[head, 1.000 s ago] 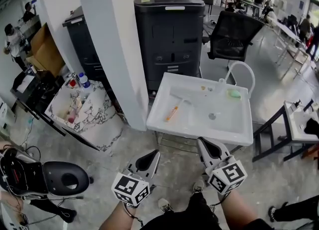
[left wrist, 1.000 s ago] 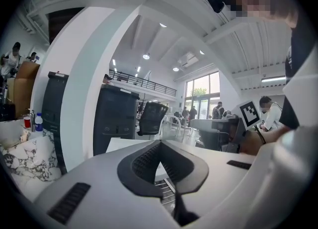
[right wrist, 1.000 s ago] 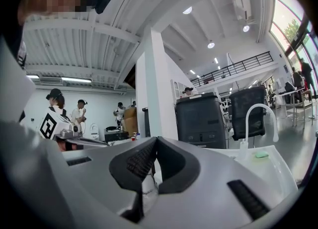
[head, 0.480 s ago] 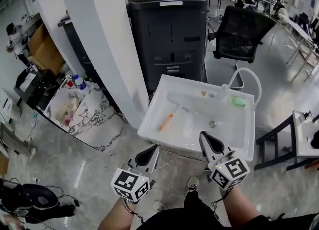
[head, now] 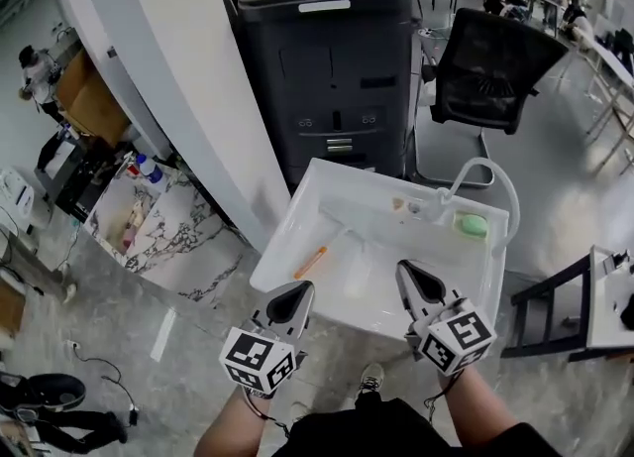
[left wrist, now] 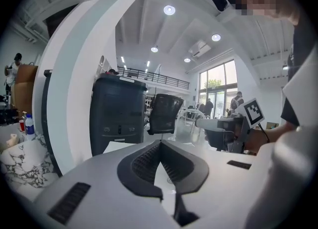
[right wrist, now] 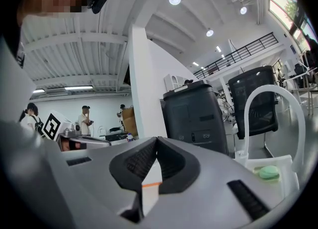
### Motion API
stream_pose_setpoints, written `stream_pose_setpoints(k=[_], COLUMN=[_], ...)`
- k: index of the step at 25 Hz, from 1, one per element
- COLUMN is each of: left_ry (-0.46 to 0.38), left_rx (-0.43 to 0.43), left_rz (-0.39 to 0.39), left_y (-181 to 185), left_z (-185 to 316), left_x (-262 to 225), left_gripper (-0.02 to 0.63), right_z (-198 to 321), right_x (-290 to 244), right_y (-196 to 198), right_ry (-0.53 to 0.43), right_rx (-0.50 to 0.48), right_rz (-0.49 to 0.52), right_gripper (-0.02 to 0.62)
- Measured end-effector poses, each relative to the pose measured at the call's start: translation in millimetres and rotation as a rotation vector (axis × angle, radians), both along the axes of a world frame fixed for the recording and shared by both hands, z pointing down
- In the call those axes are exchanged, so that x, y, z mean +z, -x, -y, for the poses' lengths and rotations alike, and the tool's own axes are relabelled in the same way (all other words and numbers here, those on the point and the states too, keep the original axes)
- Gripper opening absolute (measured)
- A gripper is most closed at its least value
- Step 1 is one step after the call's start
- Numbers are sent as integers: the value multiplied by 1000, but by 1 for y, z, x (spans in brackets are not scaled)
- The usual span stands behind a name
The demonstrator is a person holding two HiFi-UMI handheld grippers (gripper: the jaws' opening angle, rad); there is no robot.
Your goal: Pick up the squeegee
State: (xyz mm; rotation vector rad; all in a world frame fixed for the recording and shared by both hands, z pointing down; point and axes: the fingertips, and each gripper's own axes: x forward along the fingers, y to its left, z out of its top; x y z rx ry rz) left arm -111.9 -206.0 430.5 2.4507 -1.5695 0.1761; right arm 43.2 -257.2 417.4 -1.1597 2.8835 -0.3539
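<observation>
Squeegee with an orange handle lies in the white sink, just beyond the left gripper. The right gripper is farther from it. Both grippers' jaws are together, empty. Both have come closer to the sink than a second ago.

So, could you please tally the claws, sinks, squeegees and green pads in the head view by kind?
claws: 2, the left claw and the right claw
sink: 1
squeegee: 1, with an orange handle, lying in the sink
green pad: 1, by the faucet
total: 5
</observation>
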Motion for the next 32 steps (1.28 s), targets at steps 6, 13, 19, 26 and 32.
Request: stream_pose_setpoints(k=[6, 13, 19, 26, 32], left_ry=[13, 61, 108, 187, 268], left_rx=[-40, -53, -40, 39, 111], left_rz=[17, 51, 67, 87, 110], left_y=[-19, -24, -18, -11, -2], left_z=[31, 55, 78, 113, 143], left_x=[6, 20, 43, 81, 119], left_gripper=[15, 15, 17, 59, 114], right_z=[30, 50, 62, 84, 103], right_x=[2, 6, 15, 22, 31], right_y=[-16, -17, -16, -18, -12], right_ry=[-1, 16, 29, 46, 69], right_rx=[-47, -70, -50, 38, 110], right_rz=[2, 18, 12, -3, -21], right_gripper=[17, 17, 17, 17, 17])
